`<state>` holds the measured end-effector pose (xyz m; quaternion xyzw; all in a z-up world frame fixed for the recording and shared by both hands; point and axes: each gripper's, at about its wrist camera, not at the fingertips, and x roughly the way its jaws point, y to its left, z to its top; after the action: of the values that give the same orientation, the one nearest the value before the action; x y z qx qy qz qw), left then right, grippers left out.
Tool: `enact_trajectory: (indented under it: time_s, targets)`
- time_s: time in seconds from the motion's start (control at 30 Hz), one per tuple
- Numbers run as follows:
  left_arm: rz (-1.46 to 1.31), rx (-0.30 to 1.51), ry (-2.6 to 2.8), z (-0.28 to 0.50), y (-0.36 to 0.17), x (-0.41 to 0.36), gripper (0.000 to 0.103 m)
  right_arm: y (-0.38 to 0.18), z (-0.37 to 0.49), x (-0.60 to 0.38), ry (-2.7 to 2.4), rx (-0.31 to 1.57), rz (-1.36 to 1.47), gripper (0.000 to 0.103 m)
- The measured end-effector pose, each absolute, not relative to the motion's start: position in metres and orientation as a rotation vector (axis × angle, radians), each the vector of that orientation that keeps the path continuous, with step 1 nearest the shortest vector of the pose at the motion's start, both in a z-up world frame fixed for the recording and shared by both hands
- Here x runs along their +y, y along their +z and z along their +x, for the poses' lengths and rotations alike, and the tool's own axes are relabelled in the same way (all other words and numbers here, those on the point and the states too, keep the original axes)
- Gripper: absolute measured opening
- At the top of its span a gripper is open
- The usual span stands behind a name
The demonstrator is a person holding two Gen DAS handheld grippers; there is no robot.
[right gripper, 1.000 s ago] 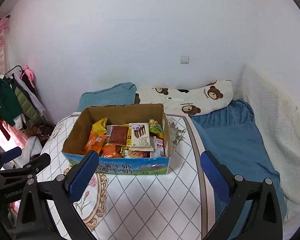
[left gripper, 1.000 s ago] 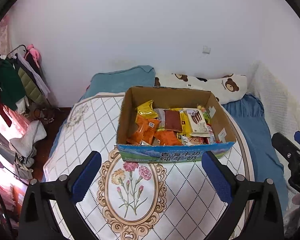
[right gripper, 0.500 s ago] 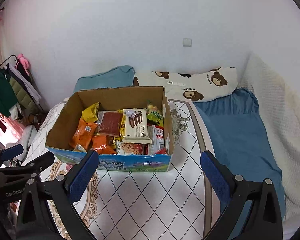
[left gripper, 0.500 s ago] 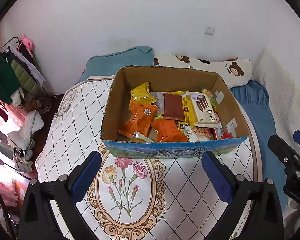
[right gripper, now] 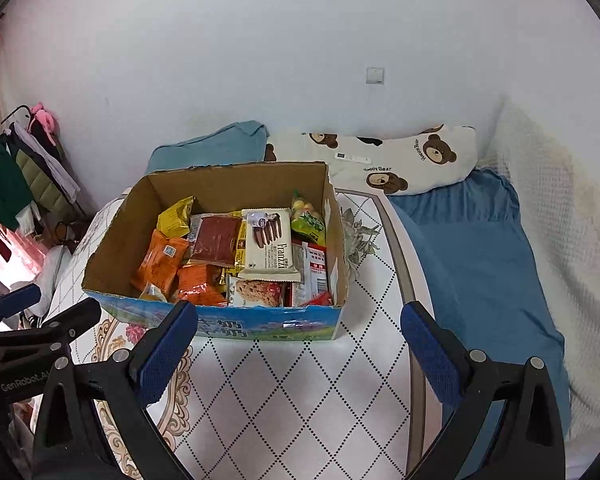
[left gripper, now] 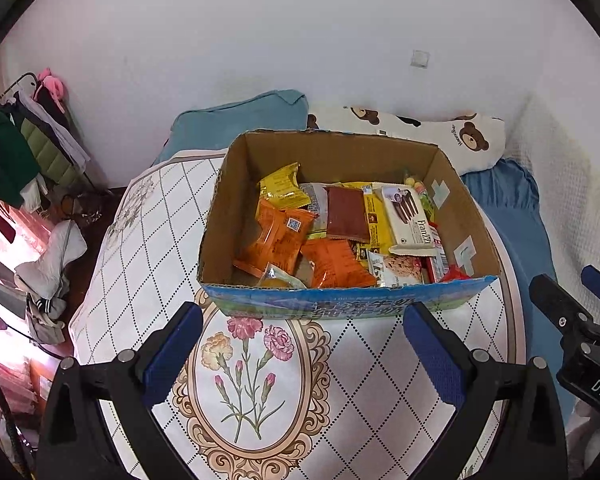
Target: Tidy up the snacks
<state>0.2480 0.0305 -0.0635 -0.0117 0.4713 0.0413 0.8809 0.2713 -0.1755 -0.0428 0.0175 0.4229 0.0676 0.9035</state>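
An open cardboard box [left gripper: 228,216] [right gripper: 116,240] with a blue printed front stands on a white diamond-patterned table cover [left gripper: 148,264] [right gripper: 300,392]. Inside lie several snack packs: orange packets [left gripper: 276,236] [right gripper: 160,260], a yellow packet [left gripper: 284,188], a dark red pack [left gripper: 346,212] [right gripper: 216,240], a white Franzzi biscuit pack [left gripper: 410,216] [right gripper: 270,244] and a green pack [right gripper: 308,220]. My left gripper [left gripper: 304,352] hangs open in front of the box. My right gripper [right gripper: 296,348] is open too, just short of the box's front right part. Both hold nothing.
A blue pillow [left gripper: 236,128] and a bear-print pillow [left gripper: 420,136] lie behind the box against the white wall. Blue bedding [right gripper: 468,264] and a white blanket [right gripper: 560,240] fill the right. Clothes on a rack [left gripper: 16,152] stand at the left.
Both grippers have moved forward toward the box and tilted down, so the box looks larger and nearer. Both stay open. The snacks have not moved.
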Motion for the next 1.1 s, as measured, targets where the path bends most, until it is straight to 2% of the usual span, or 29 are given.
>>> enact_trajectory:
  time_s: [1.1]
  targets:
    - [-0.031, 0.979, 0.092, 0.2473, -0.0624, 0.0297, 0.103, -0.041, 0.2709, -0.1735, 0.159, 0.888, 0.042, 0.103]
